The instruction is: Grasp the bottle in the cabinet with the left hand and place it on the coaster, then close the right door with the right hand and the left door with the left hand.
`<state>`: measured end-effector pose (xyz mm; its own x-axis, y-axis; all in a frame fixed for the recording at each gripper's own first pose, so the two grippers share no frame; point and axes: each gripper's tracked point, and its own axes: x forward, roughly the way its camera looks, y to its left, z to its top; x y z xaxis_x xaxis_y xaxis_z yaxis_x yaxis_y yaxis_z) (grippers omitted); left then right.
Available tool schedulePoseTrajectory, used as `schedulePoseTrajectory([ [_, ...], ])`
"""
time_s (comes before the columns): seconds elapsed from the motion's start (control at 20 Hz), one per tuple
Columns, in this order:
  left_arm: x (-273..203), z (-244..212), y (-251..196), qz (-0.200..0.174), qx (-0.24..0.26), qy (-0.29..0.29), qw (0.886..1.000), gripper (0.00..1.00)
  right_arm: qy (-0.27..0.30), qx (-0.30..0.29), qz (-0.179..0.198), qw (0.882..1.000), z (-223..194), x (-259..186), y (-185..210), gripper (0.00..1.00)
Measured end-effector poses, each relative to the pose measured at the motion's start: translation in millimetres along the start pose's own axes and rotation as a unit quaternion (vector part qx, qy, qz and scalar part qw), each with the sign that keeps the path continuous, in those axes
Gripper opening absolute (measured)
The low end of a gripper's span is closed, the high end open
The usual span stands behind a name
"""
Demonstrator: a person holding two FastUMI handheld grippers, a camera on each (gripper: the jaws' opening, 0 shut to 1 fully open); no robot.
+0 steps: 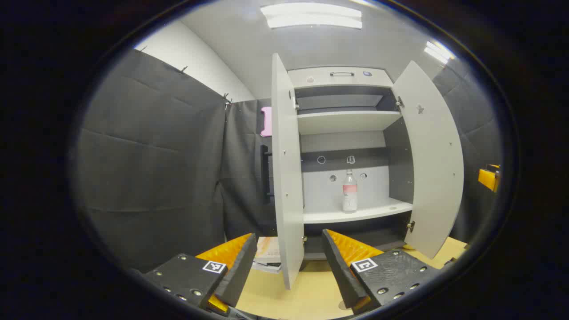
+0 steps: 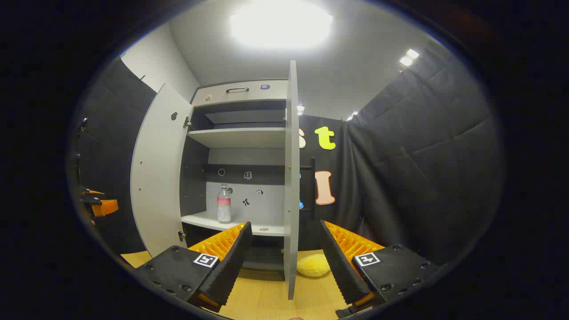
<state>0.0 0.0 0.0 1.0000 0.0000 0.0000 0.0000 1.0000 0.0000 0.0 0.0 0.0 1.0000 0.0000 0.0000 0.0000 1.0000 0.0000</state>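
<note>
A clear bottle point(image 1: 350, 191) with a pink label stands upright on the lower shelf point(image 1: 378, 211) of the open white cabinet. In the right gripper view the bottle point(image 2: 224, 204) is there too. Both doors stand wide open: the left door point(image 1: 286, 178) is edge-on to my left gripper, the right door point(image 2: 291, 178) edge-on to my right gripper. My left gripper point(image 1: 290, 235) is open and empty, well short of the cabinet. Over the table, my right gripper point(image 2: 285, 224) is open and empty too. A round yellow pad point(image 2: 313, 265) lies on the table by the right door's foot.
The wooden table point(image 1: 306, 289) runs in front of the cabinet. A flat stack of papers or books point(image 1: 268, 253) lies by the left door's base. The upper shelf point(image 1: 346, 121) is bare. Black cloth walls close in both sides. The other gripper point(image 1: 489, 178) shows at the far right.
</note>
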Motion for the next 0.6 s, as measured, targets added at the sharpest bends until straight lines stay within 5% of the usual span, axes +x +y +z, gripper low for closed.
schedulePoseTrajectory([
  [0.1, 0.1, 2.4, -0.2, 0.001, 0.001, -0.002, 1.000, 0.87, -0.002, -0.001, -0.001, 1.000, 2.2, 1.6, -0.7, 0.95],
  [0.6, 2.1, 4.3, -5.9, 0.001, 0.005, -0.004, 1.000, 0.87, 0.007, 0.002, -0.006, 1.000, -7.0, -1.0, -10.8, 0.95],
])
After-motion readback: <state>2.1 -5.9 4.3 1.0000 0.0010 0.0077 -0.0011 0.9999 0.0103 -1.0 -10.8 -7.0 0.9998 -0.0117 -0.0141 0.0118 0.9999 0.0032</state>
